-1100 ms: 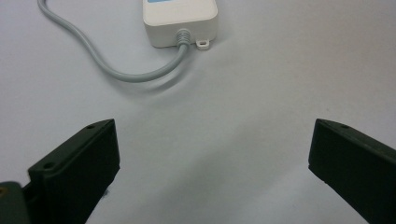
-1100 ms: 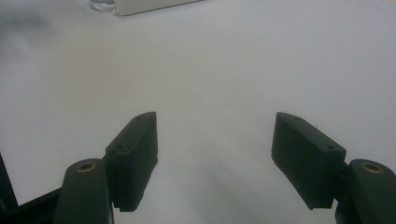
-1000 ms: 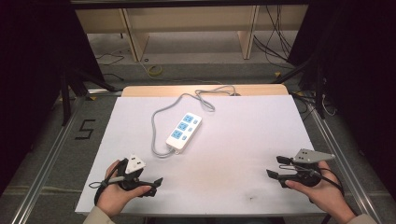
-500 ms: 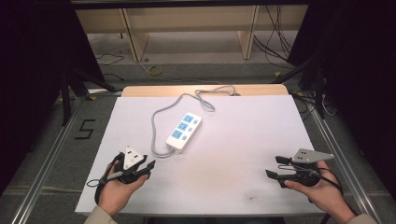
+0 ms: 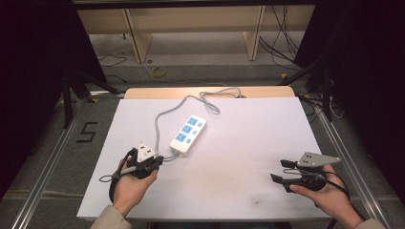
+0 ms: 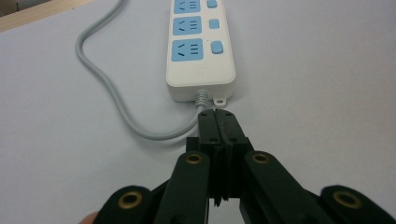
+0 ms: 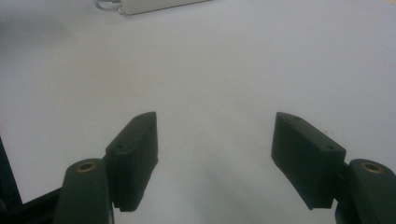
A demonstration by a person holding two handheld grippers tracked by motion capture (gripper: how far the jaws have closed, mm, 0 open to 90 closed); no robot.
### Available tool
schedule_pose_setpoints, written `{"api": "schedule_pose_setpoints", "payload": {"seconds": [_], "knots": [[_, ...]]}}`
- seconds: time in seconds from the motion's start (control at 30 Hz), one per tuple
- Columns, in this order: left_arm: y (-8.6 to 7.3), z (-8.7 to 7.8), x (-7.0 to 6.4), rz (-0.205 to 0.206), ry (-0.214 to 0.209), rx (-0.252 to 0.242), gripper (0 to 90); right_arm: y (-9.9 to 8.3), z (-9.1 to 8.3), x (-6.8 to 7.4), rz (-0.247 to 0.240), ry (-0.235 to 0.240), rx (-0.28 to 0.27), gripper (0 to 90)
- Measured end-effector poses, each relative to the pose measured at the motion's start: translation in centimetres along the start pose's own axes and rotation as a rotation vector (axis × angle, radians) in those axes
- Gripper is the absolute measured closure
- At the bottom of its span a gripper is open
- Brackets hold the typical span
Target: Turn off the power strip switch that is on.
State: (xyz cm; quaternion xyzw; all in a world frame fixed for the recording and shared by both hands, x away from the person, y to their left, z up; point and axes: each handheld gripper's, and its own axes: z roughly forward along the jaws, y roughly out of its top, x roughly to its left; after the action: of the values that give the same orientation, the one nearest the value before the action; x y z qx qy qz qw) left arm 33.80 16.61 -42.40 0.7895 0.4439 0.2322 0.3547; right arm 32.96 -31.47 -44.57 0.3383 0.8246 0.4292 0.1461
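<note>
Power strip (image 5: 188,135) lies near desk (image 5: 248,143) centre, cord (image 5: 162,119) looping off toward 12 o'clock. Left gripper (image 5: 155,162): jaws pressed together, empty, tips just short of the strip's near end at its 7 o'clock. Right gripper (image 5: 282,171): jaws wide apart, empty, above bare desk at 4 o'clock.

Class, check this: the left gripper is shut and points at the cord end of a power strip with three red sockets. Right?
Not quite: the sockets are blue, as the left gripper view shows. The rest holds: the left gripper is shut and points at the cord end of the power strip.
</note>
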Motion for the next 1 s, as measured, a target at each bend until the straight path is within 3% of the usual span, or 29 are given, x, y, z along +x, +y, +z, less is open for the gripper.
{"api": "schedule_pose_setpoints", "payload": {"seconds": [0.3, 1.0], "knots": [[2.1, 1.9, -0.3, 0.007, -0.002, 0.025, 89.8, 0.0, 0.0, 0.0, 0.004, 0.000, -0.002, 32.0], [4.7, 4.2, -0.4, 0.017, -0.006, 0.046, 89.9, 0.0, 0.0, 0.0, 0.004, -0.003, -0.005, 32.0]]}}
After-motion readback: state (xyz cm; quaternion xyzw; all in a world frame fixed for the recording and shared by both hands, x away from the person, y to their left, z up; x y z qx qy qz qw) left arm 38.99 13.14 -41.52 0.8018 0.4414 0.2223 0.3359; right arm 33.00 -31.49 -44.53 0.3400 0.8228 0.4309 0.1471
